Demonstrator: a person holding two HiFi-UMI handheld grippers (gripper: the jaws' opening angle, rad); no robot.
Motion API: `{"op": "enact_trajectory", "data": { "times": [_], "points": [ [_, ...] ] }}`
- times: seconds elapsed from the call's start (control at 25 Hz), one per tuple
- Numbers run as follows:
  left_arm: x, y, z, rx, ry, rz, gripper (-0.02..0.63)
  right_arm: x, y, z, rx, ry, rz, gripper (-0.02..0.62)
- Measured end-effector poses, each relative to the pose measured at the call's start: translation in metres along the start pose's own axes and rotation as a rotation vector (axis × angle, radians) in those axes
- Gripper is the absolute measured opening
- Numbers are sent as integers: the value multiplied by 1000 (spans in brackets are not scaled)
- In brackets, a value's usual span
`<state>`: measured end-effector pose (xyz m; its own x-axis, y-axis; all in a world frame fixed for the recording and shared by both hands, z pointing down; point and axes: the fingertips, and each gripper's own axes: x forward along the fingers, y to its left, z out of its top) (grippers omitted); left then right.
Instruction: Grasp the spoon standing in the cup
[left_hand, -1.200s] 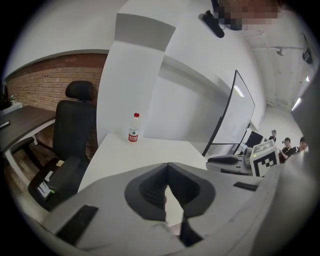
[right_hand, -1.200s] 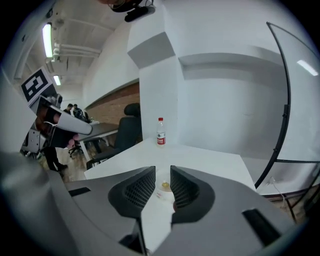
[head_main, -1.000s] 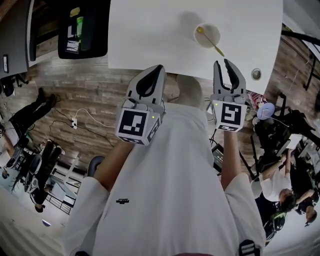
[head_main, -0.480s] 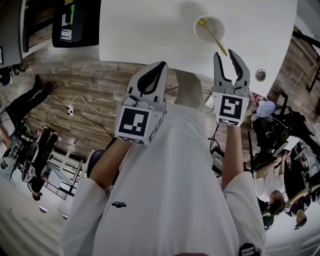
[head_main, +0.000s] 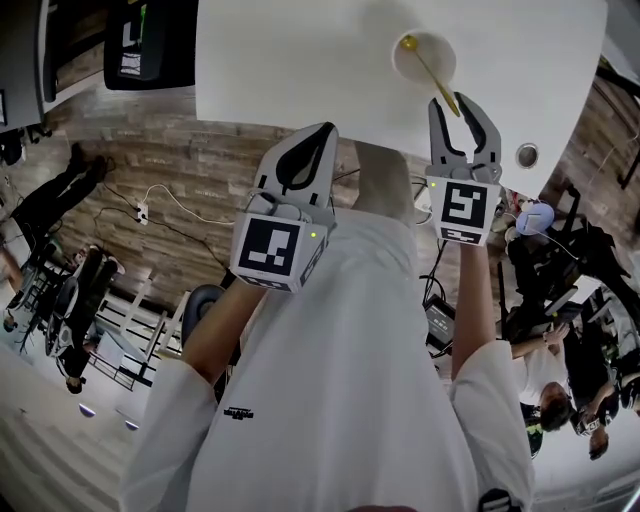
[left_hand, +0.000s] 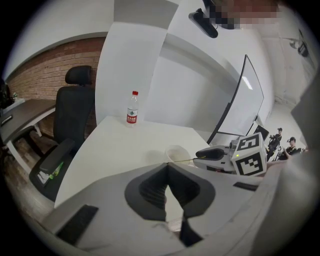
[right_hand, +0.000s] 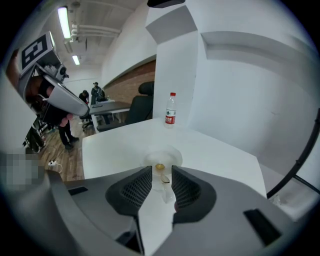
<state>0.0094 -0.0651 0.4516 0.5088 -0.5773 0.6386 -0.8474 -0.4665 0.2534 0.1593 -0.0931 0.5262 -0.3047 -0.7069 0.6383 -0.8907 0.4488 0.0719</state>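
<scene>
Right gripper view: spoon (in cup) between the opening jaws.

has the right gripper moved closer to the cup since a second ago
Yes. The right gripper has advanced over the table edge toward the cup; the spoon handle's end now sits between its opening jaws, untouched.

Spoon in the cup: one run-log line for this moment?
phase: approach | right gripper: jaws opening, spoon handle between them, ungripped | left gripper: shut, empty | cup: upright on table
</scene>
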Motion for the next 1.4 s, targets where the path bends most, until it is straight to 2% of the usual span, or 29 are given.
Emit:
{"op": "enact_trajectory", "data": {
  "times": [0.28, 0.36, 0.96, 1.4],
  "points": [
    [0, 2, -2, 3, 5, -1, -5, 5, -2, -8, 45, 13, -12, 88],
    [0, 3, -2, 1, 5, 0, -5, 6, -4, -6, 53, 10, -21, 51],
    [-1, 3, 9, 14, -12, -7, -5, -2, 0, 8, 112, -8, -6, 41],
    [-12, 10, 29, 38, -53, -38, -5, -27, 14, 23, 169, -11, -53, 41]
  ]
}}
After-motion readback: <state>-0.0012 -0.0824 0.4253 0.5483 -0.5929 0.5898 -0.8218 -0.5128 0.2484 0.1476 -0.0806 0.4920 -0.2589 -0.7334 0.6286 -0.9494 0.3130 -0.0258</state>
